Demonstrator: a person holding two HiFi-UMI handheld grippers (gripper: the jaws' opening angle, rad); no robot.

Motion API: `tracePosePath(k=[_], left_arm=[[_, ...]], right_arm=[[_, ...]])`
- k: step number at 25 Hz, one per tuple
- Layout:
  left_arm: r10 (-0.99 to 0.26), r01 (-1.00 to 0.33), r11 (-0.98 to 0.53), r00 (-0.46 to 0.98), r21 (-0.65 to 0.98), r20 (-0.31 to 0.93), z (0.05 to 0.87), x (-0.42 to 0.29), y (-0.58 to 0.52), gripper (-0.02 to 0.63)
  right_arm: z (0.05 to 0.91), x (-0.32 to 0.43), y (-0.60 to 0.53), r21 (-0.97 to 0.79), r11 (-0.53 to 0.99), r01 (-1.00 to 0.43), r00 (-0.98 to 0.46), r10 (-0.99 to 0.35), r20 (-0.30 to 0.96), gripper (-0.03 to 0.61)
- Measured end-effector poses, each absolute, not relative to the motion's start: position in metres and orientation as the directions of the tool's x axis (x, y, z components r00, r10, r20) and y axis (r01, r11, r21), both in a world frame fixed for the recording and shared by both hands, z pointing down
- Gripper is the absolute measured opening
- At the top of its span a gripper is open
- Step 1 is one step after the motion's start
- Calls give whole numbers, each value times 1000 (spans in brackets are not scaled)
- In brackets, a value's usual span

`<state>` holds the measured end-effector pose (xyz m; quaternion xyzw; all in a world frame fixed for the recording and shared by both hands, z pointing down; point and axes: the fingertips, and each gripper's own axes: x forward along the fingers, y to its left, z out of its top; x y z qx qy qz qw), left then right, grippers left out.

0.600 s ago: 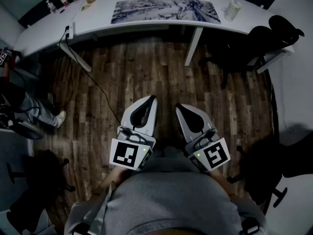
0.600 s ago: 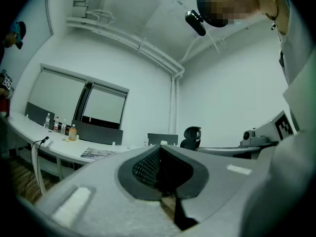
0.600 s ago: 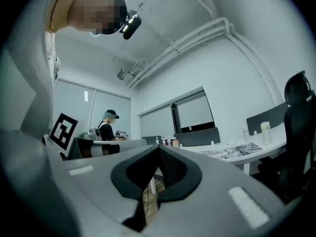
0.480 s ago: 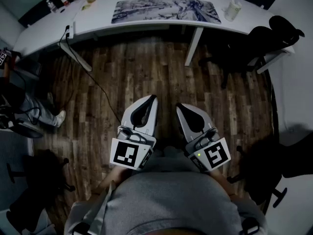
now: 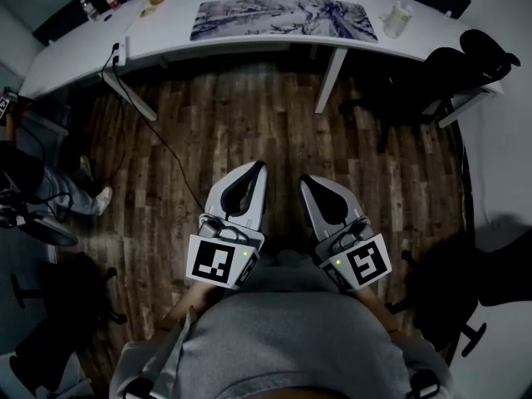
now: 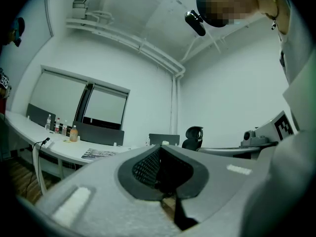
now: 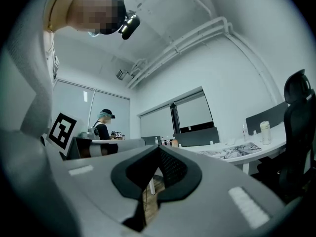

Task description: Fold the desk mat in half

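Lying flat on desk (image 5: 166, 44), mat (image 5: 283, 17) was well ahead of both grippers, long axis left to right. Left gripper (image 5: 258, 167) and right gripper (image 5: 304, 181): jaws together, nothing held, about equally far.

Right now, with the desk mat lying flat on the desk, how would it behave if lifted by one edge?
The desk mat lies thin and flat against the desk, so it probably flops rather than stays stiff. It looks light for its spread. Being long, it would likely sag if held at one corner.
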<state>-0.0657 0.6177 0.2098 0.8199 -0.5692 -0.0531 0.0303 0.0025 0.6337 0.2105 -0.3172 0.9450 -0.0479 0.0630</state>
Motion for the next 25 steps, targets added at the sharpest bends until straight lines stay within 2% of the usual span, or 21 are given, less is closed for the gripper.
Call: tracePosePath(k=[4,8,14,25], left_arm=[[-937,-931,-348,346,109,-37,214,-57,609,-2],[-936,-931,-348,339,112,-91,206,-44,599,-2],[-956,-949,-291,285,124,-64,220,-35,592,-2],[-958,-952,-281,271,125,-89,221,-57,532,-2]], right_arm=[[212,12,625,-132,792,-596,-789,-608,-88,2],[213,26,617,-121,796,-594,-792,-604,-88,2],[223,39,603,-137,807,-574,-806,-587,-81,2],[233,23,542,-149,807,-571,-808,-585,-71,3]])
